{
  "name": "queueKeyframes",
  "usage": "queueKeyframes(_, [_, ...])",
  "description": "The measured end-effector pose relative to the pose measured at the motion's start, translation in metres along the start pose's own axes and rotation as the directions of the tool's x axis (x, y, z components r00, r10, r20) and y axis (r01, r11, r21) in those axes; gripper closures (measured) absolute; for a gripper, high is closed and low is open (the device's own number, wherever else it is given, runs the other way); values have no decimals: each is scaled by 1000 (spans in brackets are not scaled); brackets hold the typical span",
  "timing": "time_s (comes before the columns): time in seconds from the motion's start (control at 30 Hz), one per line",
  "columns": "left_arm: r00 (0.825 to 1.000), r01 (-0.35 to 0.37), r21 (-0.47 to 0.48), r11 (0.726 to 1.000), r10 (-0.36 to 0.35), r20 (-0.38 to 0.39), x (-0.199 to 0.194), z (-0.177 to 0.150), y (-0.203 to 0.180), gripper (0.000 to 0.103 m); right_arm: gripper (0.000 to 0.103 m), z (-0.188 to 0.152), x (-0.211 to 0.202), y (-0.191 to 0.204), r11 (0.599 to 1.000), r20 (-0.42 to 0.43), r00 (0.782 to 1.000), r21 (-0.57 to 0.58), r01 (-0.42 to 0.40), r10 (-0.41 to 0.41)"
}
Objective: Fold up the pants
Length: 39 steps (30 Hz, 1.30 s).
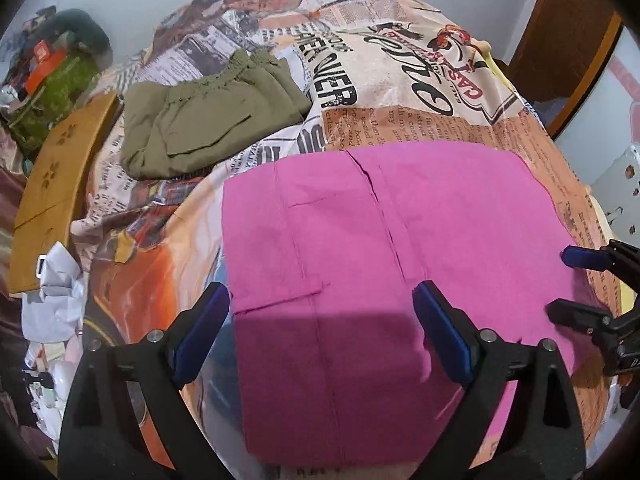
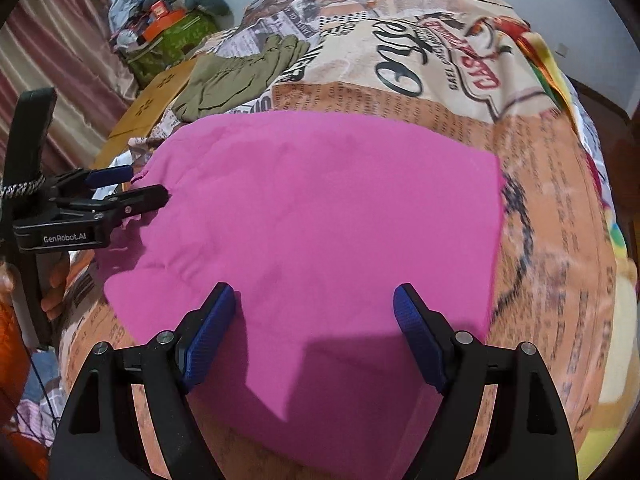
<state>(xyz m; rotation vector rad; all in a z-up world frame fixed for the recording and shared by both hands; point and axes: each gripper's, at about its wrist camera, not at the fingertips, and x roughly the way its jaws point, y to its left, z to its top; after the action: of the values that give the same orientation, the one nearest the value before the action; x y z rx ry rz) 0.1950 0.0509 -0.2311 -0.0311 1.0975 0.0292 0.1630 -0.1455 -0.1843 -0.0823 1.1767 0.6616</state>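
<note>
**Both hand-held grippers empty over the folded pink pants**

Your right hand-held gripper (image 2: 314,304) hangs with its jaws spread wide, grasping nothing, above the near edge of the pink pants (image 2: 320,208). Your left hand-held gripper (image 1: 322,304) is likewise released over their left side. The pants lie flat on the bed (image 2: 540,200), so another fold looks possible. The olive pants (image 1: 208,120) sit folded near the bed's far left edge, probably done.

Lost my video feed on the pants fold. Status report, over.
Left gripper and right gripper both open, empty, above the pink pants. Pants lie flat on the printed bedspread. Folded olive pants lie clear, nothing blocking.
</note>
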Motion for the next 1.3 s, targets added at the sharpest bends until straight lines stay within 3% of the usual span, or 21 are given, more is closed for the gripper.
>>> queueKeyframes(0.3, [1000, -27, 19, 999, 27, 16, -13, -29, -2, 5, 24, -19, -9, 1, 998, 29, 999, 58, 29, -30])
queueKeyframes(0.57, [999, -35, -46, 998, 35, -3, -25, -30, 6, 5, 24, -16, -18, 9, 998, 67, 997, 60, 36, -40])
queueKeyframes(0.7, [999, -46, -136, 990, 47, 3, -35, -29, 20, 5, 24, -10, -25, 18, 999, 105, 994, 38, 31, -34])
queueKeyframes(0.87, [1000, -10, -289, 957, 16, 19, -49, -34, 43, 5, 24, -3, -25, 33, 1000, 133, 991, -2, 6, -6])
queueKeyframes(1.07, [998, 52, -331, 942, -61, -18, -48, -46, 39, 5, 24, 0, -5, 37, 1000, 94, 995, -1, -21, 21])
queueKeyframes(1.17, [990, 107, -352, 930, -133, -50, -41, -54, 33, 5, 24, -4, 6, 37, 999, 55, 998, 5, -32, 32])
queueKeyframes(1.3, [970, 180, -381, 907, -228, -86, -28, -59, 22, 5, 23, -8, 5, 38, 1000, 62, 998, -10, -29, 30])
